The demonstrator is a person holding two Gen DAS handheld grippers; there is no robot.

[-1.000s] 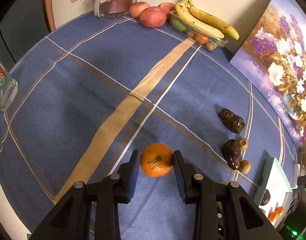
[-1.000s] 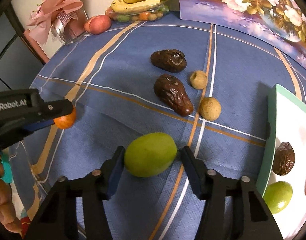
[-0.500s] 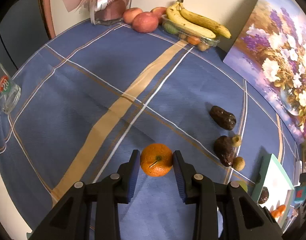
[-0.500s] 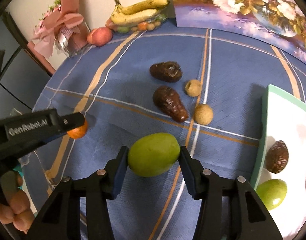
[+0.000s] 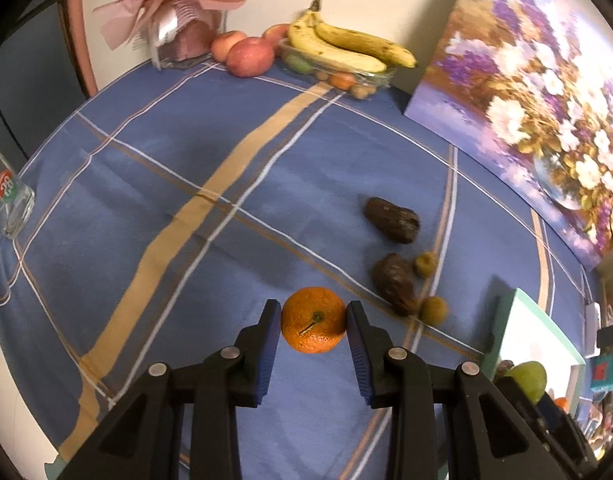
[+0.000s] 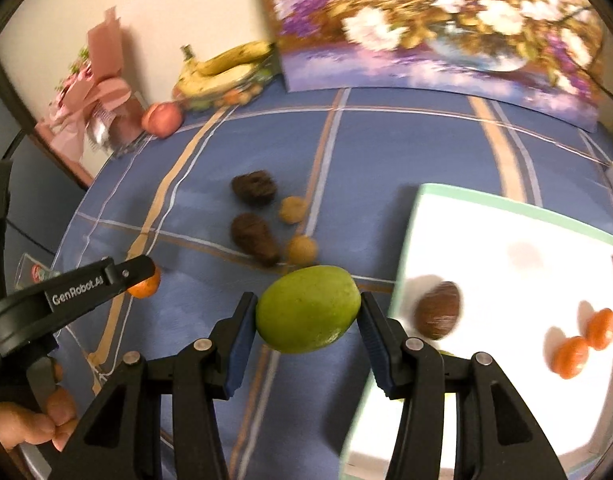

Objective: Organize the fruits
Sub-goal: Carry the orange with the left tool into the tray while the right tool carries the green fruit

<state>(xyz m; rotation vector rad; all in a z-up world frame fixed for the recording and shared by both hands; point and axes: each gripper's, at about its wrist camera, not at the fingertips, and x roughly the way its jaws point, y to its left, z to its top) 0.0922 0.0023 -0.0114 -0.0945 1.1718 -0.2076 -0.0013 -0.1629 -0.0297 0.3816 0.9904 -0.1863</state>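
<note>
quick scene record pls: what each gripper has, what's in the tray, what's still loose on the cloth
left gripper: shut on tangerine
right gripper: shut on green mango
tray: one dark brown fruit, two small orange fruits
loose on tablecloth: two dark brown fruits, two small tan round fruits
back edge: bananas on a clear container, apples, flower painting

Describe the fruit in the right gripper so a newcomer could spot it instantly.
Start at the white tray with the green rim on the blue plaid tablecloth. Just off its near left edge, the right gripper is shut on a green mango, held above the cloth. It is smooth, oval and the largest fruit nearby, unlike the wrinkled dark brown fruits and small tan balls behind it.
</note>
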